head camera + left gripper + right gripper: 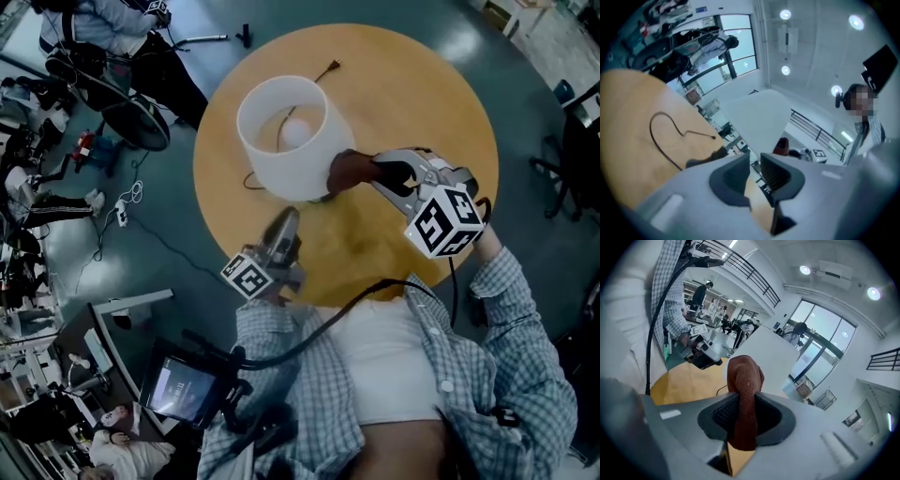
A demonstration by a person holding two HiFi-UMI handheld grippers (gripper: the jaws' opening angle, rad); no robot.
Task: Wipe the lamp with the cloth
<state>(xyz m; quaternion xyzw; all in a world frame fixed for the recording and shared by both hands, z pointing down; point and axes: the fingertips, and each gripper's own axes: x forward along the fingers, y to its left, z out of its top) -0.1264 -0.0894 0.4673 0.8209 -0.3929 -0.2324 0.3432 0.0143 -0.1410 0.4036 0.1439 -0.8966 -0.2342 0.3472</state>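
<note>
closest in is the person's checked shirt (487,375), with a black cable (403,282) looping across it. the lamp (281,141), a white drum shade with the bulb showing inside, stands upright on the round wooden table (412,103), on the left part as the person sees it. right up against the shade's near wall, as far as i can tell, is the rust-brown cloth (349,172), pinched tight between the pads of the right gripper (367,172) with a bunched wad poking out past them. the left gripper (286,223) hovers low near the lamp's foot, its jaws a narrow slit apart with nothing in it. the dark cord (663,136) lies loose on the tabletop. i'd say the wipe is only beginning: press lightly so the shade doesn't tip or dent, steady it with the left tool if needed, and sweep round with the wad, not the pads.
</note>
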